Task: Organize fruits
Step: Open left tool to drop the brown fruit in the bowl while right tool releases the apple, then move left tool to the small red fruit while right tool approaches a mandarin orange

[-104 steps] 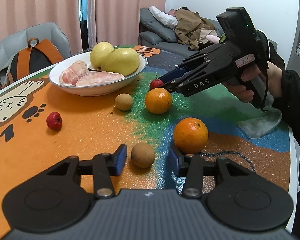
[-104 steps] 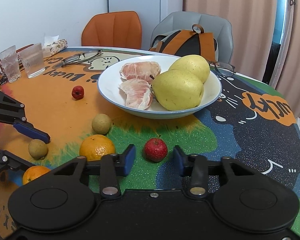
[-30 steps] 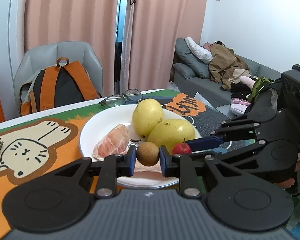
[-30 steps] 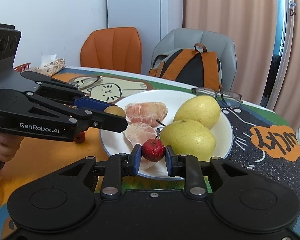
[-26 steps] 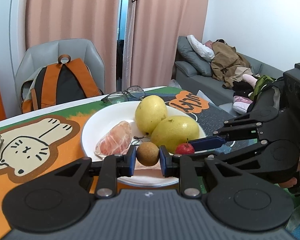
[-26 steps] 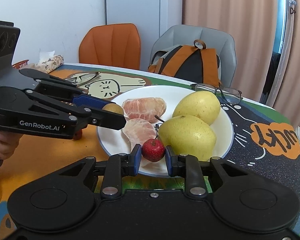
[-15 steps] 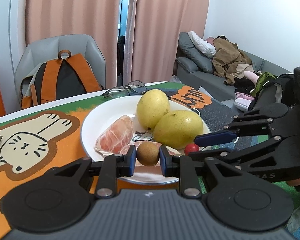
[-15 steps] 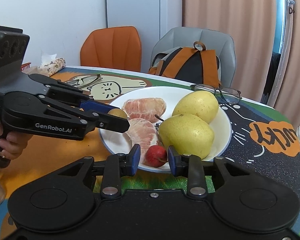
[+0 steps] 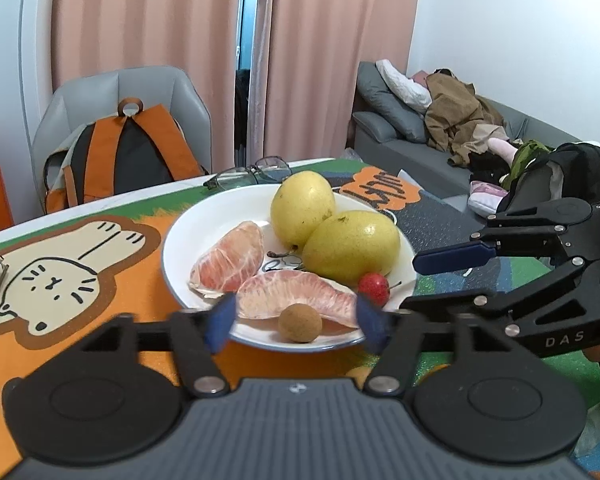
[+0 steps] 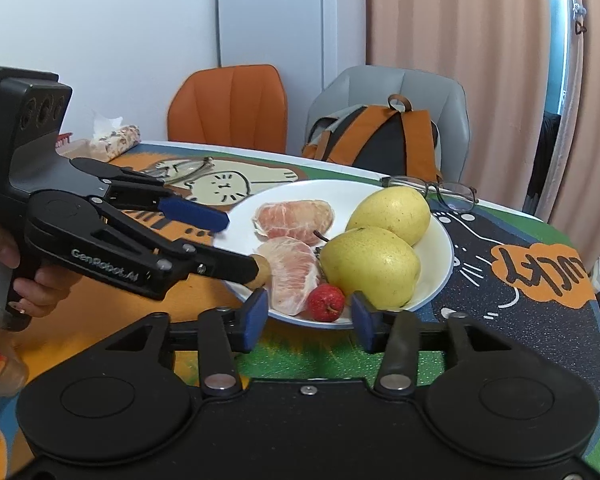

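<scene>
Our left gripper point(image 9: 294, 320) fingers are opening, brown fruit point(image 9: 300, 323) loose on the plate point(image 9: 188, 236). Right gripper point(image 10: 308, 316) fingers opening too, red fruit point(image 10: 326, 303) lying free.

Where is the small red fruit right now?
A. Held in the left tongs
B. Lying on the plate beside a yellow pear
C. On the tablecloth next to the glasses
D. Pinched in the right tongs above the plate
B. The small red fruit lies on the white plate against a yellow pear, while the right tongs are opening with pads clear of it.
</scene>
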